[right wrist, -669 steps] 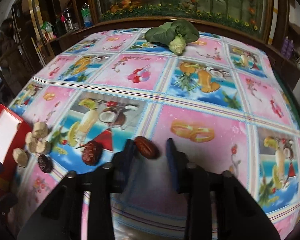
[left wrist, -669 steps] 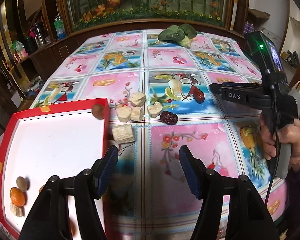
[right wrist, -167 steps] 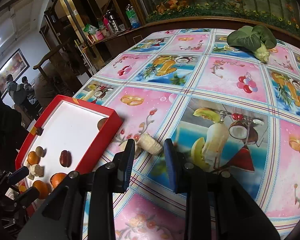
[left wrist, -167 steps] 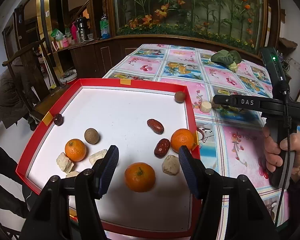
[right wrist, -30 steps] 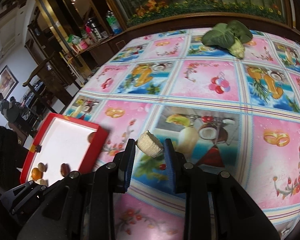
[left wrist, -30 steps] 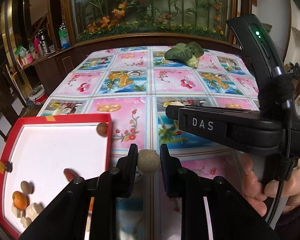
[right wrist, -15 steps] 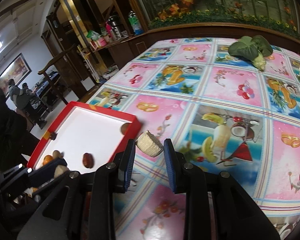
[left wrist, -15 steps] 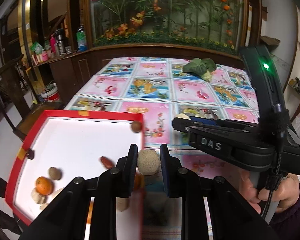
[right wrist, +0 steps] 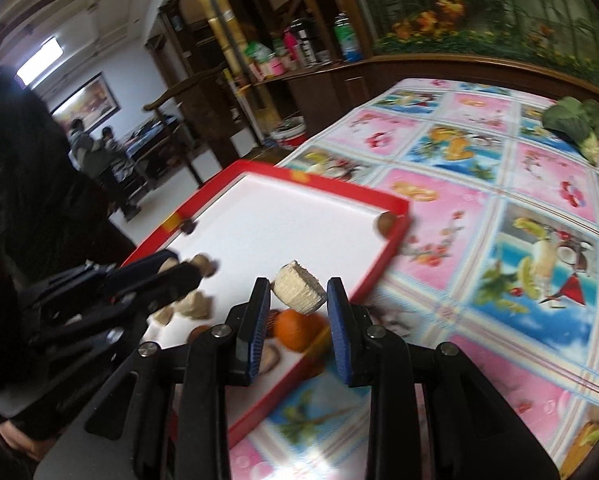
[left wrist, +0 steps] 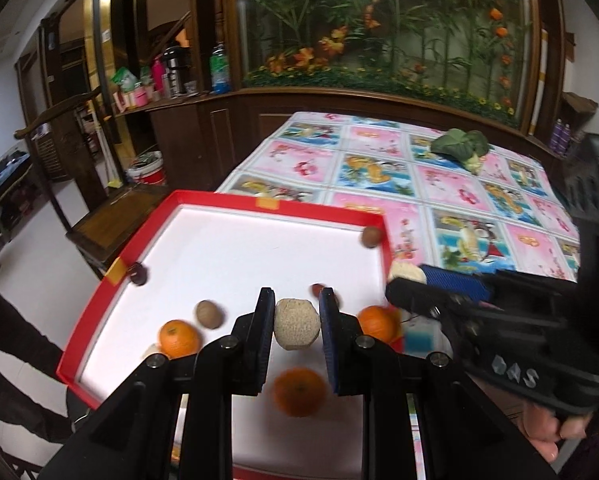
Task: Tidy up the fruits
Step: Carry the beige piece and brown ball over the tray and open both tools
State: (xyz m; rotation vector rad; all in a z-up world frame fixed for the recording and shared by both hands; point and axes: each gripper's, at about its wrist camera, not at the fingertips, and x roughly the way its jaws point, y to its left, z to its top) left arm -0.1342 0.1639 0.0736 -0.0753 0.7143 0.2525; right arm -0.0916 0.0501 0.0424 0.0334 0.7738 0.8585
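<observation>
Oranges (left wrist: 178,337) crowd tray (left wrist: 227,201) beneath both loaded grippers.

Blurred orange (left wrist: 298,391) beneath the left fingers (left wrist: 262,336); perhaps a tangerine.

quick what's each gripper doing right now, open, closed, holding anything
Left gripper: closed on a round beige chunk above the red tray.
Right gripper: closed on a ridged beige slice.

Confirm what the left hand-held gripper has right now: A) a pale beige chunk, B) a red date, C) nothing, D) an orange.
A: the left hand-held gripper is shut on a pale beige chunk, held above the red tray, while the oranges lie on the tray floor.
</observation>
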